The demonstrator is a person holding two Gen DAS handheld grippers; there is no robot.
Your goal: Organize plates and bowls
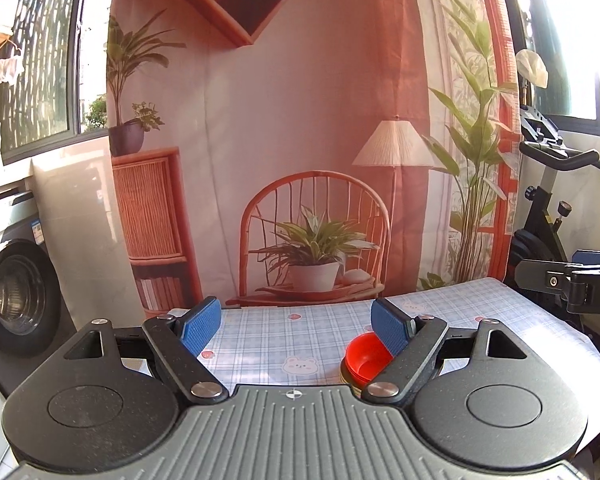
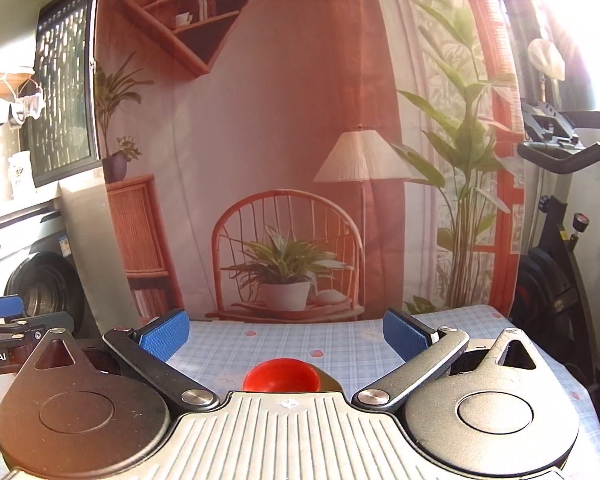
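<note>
Red bowl (image 1: 366, 354) sits on top of a stack whose lower, yellowish dish (image 1: 346, 374) shows only as a thin rim beneath it; how many pieces lie under it cannot be told. The stack rests on the desk (image 1: 284, 336), which is covered with a pale blue checked cloth printed with small bears and red dots. In the left wrist view the left tongs (image 1: 296, 326) hang above the desk with their blue pads wide apart and nothing between them; the right pad (image 1: 390, 330) overlaps the bowl in the picture, but whether it touches it cannot be told. In the right wrist view the right tongs (image 2: 286, 334) also stand wide open and empty, and the bowl (image 2: 282, 374) appears low between the fingers, partly hidden behind the grey body of the tool. Each tool shows at the edge of the other's view: the right one at the far right of the left view, the left one at the far left of the right view. Behind the desk hangs a printed backdrop (image 1: 300, 120) of a room with a chair, lamp and plants. A washing machine (image 1: 16, 292) stands to the left, an exercise bike (image 1: 552, 200) to the right.
</note>
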